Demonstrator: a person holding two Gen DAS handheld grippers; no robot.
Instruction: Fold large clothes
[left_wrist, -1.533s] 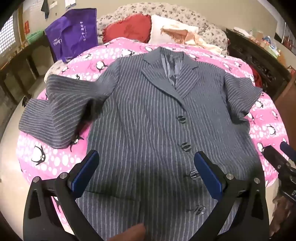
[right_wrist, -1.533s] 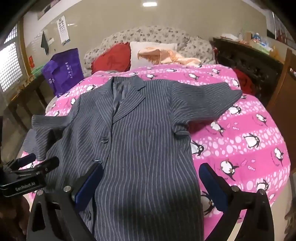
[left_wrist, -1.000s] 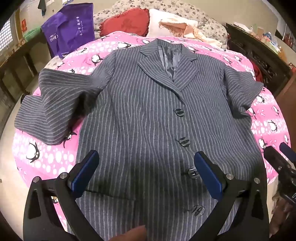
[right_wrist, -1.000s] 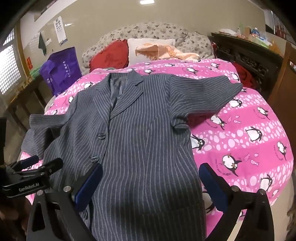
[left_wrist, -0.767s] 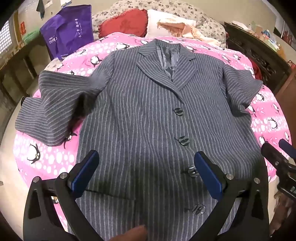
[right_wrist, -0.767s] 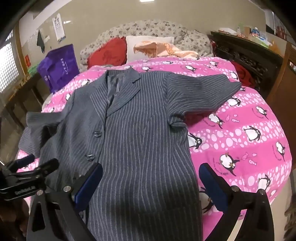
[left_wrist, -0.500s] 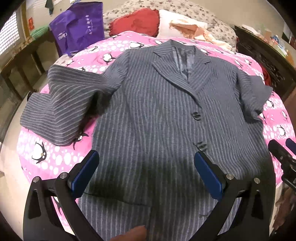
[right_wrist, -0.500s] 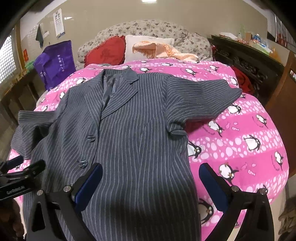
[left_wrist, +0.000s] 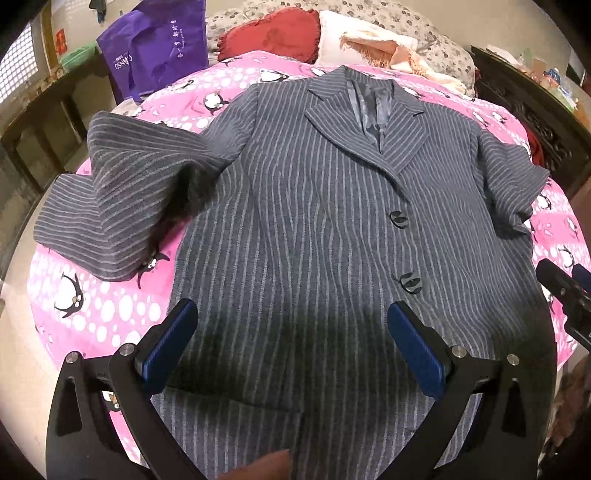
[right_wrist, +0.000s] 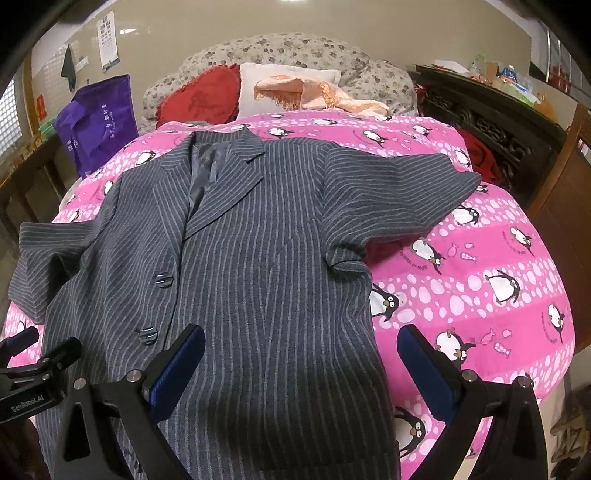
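Note:
A grey pinstriped jacket (left_wrist: 314, 206) lies face up on the pink penguin bedspread (left_wrist: 92, 306), collar away from me, buttons closed. It also shows in the right wrist view (right_wrist: 258, 266). Its left sleeve (left_wrist: 122, 206) is bent and rumpled at the bed's left edge. Its right sleeve (right_wrist: 399, 184) lies spread out to the right. My left gripper (left_wrist: 291, 339) is open and empty above the jacket's lower front. My right gripper (right_wrist: 301, 363) is open and empty above the jacket's lower right side. Each gripper's tip shows at the edge of the other's view.
Red (right_wrist: 199, 98) and white (right_wrist: 266, 85) pillows and a peach cloth (right_wrist: 314, 92) lie at the bed's head. A purple bag (left_wrist: 159, 40) stands at the far left. Dark wooden furniture (right_wrist: 491, 125) runs along the right. Floor shows on the left of the bed.
Both grippers have moved forward a little over the jacket and shifted left. The jacket has not moved. Both stay open.

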